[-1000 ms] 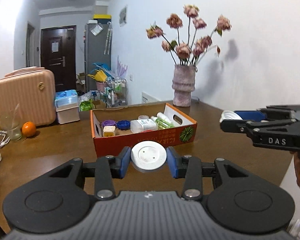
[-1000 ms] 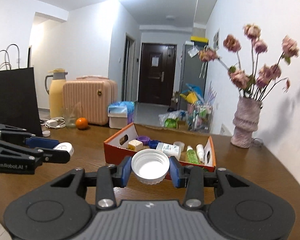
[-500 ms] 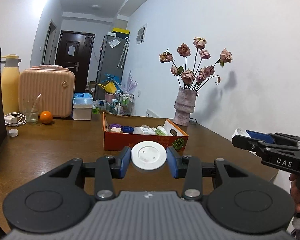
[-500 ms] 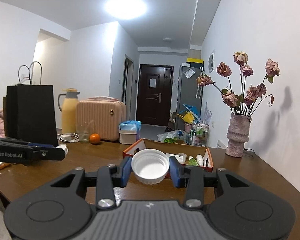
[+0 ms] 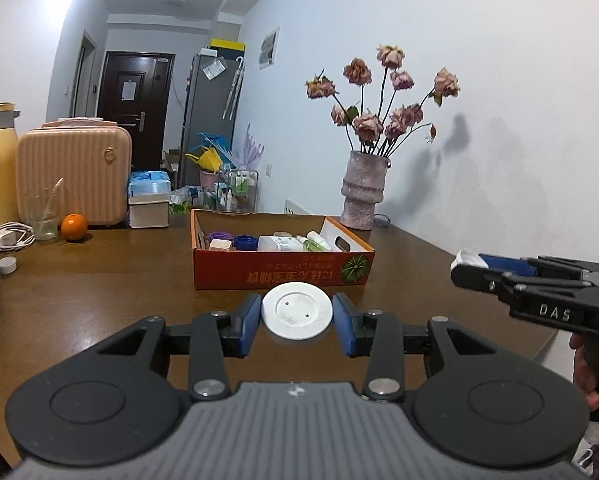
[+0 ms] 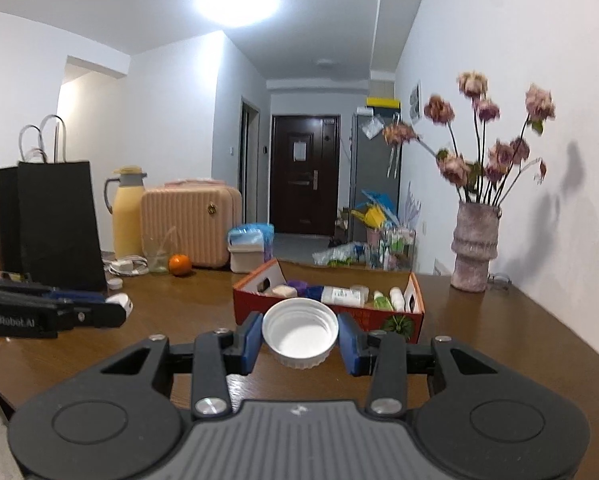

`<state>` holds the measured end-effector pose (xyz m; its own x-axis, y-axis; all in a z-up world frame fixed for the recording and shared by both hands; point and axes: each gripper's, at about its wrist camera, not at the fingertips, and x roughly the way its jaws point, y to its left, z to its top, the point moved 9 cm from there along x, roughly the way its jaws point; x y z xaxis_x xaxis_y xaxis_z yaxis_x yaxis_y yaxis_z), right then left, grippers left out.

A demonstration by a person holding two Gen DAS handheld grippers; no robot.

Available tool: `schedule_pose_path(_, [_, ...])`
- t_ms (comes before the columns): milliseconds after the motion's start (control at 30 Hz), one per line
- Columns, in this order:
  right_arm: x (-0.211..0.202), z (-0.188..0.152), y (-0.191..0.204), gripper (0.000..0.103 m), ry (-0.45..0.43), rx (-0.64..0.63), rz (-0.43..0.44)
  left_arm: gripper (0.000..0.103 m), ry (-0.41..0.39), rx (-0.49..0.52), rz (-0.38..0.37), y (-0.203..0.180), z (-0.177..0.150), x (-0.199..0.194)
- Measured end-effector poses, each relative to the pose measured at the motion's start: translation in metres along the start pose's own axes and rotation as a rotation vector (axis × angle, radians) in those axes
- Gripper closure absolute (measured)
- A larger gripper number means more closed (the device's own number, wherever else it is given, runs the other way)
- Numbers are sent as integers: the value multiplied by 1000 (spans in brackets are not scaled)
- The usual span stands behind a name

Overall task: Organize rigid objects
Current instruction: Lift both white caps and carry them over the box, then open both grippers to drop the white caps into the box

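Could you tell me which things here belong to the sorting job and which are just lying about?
Part of the job:
- flat white lid clamped in the left gripper
- open white cap clamped in the right gripper
- orange box of small items

Lying about:
- vase of dried roses
- orange
- pink suitcase
- yellow flask
- black bag

Two white round caps — flat-topped cap point(image 5: 297, 311), hollow-side-up cap point(image 6: 300, 330) — near orange box point(image 5: 277, 264) of perhaps toiletries.
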<state>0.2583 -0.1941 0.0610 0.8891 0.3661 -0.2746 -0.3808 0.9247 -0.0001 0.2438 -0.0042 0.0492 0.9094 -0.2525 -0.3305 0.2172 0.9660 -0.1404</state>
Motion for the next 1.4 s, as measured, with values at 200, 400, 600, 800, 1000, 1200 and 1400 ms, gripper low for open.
schedule_pose_path(200, [63,4,-34,64,55,11,10,63,33,15,8,15,27,73])
schedule_pose_path(400, [146,21,-67,64,107,-52,1,63,84,55,30,35,57,165])
schedule_pose_path(600, [247,37,-103,64,197,-27,37,63,192,64,23,56,72,261])
schedule_pose_path(800, [341,24,-123,64,344,-63,27,63,304,52,31,75,70,348])
schedule_pose_path(1000, [404,1,-127,64,490,-33,101,63,370,91,69,89,56,397])
schedule_pose_path(1200, [425,-4,-106,64,509,-16,220,62,431,89,94,106,42,422])
schedule_pose_path(1400, [427,1,-129,64,480,-64,90,62,416,94,81,105,44,424])
